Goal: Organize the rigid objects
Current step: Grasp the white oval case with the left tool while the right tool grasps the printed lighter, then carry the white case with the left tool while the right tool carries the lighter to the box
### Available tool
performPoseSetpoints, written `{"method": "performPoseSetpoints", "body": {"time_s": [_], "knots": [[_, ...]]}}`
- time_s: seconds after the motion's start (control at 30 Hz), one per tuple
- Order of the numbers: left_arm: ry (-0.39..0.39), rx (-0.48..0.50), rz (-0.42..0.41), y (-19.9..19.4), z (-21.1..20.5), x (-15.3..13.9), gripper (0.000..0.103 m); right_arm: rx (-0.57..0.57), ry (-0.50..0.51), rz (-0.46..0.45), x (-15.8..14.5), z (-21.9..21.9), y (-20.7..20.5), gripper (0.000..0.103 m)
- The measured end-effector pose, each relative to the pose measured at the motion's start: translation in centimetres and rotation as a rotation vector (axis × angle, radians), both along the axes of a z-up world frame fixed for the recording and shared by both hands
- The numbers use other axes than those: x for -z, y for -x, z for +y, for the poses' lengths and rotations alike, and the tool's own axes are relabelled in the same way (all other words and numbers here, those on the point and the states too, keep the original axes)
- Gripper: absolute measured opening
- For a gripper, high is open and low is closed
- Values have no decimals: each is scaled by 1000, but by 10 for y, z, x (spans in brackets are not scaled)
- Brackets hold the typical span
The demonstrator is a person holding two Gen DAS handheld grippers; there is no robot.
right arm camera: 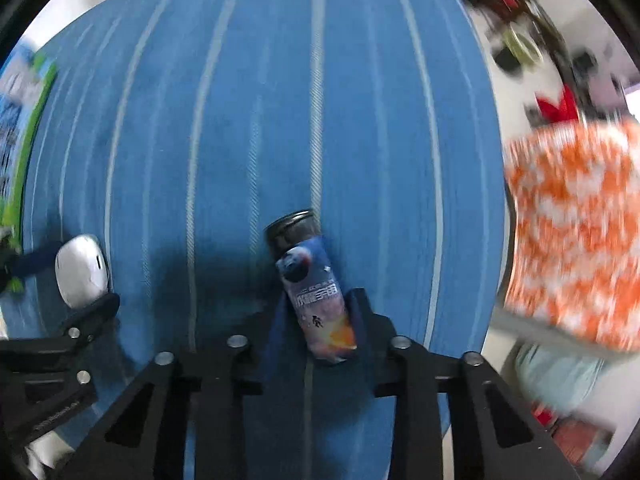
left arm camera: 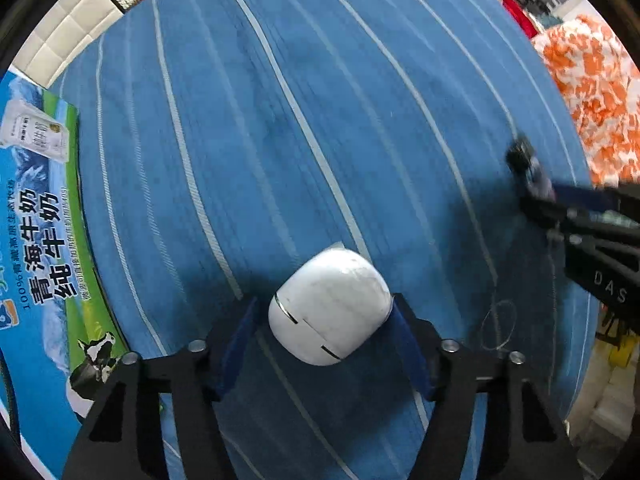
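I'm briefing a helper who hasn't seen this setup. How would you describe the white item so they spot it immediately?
Start from the blue striped cloth that covers the surface, with a milk carton box along its left edge. Near that box, the left gripper has its fingers around a white rounded case. It is smooth, egg-like and plain white with a thin seam, unlike the slim printed can in the right gripper.

Home interior, likely bedroom or living room. Blue striped fabric sheet [left arm camera: 320, 120] spread over wide soft surface, woven texture visible. Printed milk carton box [left arm camera: 40, 240] with Chinese text and cow picture lying at sheet's left edge. Orange-and-white patterned cloth [right arm camera: 572, 232] beside sheet on right. White quilted padded panel [left arm camera: 68, 36] behind sheet. Cluttered household items, red object [right arm camera: 556, 106], blurred in far background.
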State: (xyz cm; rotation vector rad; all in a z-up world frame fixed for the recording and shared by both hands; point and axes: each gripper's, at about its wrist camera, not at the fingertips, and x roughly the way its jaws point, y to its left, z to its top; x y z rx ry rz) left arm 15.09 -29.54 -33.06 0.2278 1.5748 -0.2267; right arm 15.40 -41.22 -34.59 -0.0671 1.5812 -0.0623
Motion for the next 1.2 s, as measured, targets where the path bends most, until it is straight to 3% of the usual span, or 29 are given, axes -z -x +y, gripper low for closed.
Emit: {"method": "performPoseSetpoints", "body": {"time_s": [0.13, 0.2, 0.27, 0.37, 0.47, 0.5, 0.6, 0.63, 0.87, 1.2], "knots": [[15, -45, -14, 3, 3, -4, 54, 160, -128, 76, 4, -19, 1, 31], [27, -77, -12, 5, 7, -7, 54, 224, -234, 96, 5, -28, 1, 43], [44, -108, -9, 6, 12, -10, 54, 268, -306, 78, 2, -38, 1, 62], [53, -137, -13, 6, 19, -15, 54, 289, -321, 29, -2, -49, 2, 63], [36, -136, -28, 12, 17, -17, 54, 278, -285, 44, 5, -48, 2, 63], [31, -135, -30, 14, 17, -16, 54, 264, -257, 31, 5, -42, 3, 62], [34, -140, -29, 23, 22, -15, 54, 223, -93, -4, 4, -22, 6, 29], [34, -140, -33, 25, 23, -16, 54, 219, -60, -12, 3, -18, 6, 27], [34, -113, -71, 45, 33, -34, 54, 256, -32, -47, -7, -3, 17, 27], [66, -80, -164, 60, 56, -86, 54, 266, -37, -157, -64, 15, 48, 27]]}}
